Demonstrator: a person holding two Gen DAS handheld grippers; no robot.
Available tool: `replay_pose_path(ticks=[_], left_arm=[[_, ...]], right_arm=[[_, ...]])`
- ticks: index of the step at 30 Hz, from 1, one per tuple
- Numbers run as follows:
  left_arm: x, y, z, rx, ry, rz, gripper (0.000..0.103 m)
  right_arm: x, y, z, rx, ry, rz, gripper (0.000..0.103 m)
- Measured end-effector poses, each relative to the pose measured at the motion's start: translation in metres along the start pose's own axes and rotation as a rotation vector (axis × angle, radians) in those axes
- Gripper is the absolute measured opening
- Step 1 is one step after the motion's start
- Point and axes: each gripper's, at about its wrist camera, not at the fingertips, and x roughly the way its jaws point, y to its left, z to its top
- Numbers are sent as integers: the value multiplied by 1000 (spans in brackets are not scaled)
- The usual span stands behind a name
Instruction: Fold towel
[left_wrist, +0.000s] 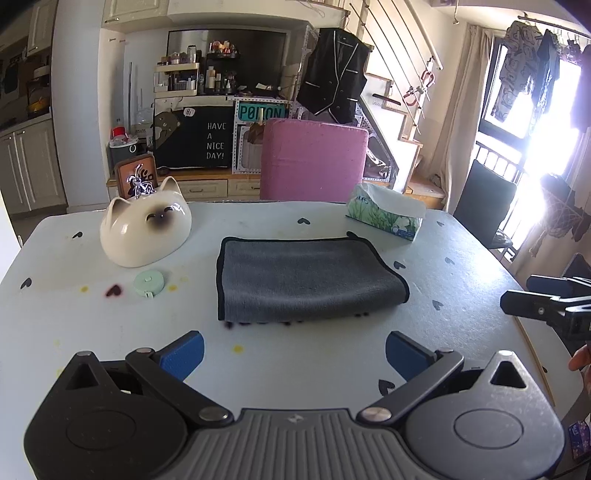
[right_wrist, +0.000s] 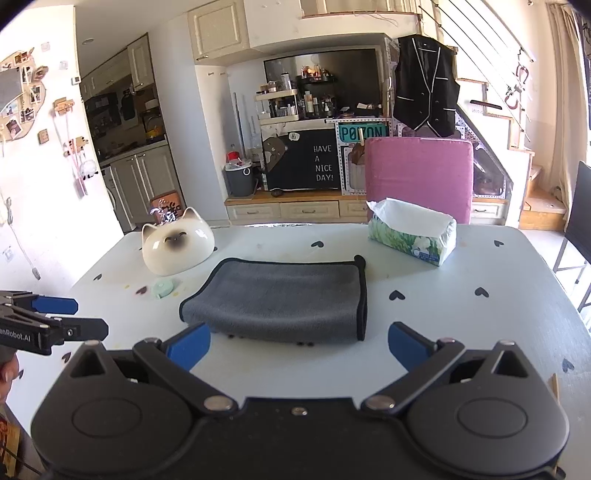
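Two grippers (left_wrist: 294, 355) (right_wrist: 299, 347) spread wide, folded towel (left_wrist: 306, 278) ahead, cat bowl (left_wrist: 146, 230), tissue pack (left_wrist: 386, 212) beyond

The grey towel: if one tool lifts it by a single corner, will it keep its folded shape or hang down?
The grey towel looks like soft plush cloth, so it would probably droop and unfold. It seems light, likely sliding easily on the smooth table. No breakage risk is apparent.
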Motion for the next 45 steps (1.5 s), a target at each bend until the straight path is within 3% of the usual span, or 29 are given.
replay_pose_path(ticks=[20,45], left_arm=[[-31,-6,-38,-12,-30,-38,103],[-40,-3,-49,-34,-26,-34,103]], right_arm=[[-33,16,-37,-5,-12,11,103],[-50,26,-51,-12,-18,-13,103]])
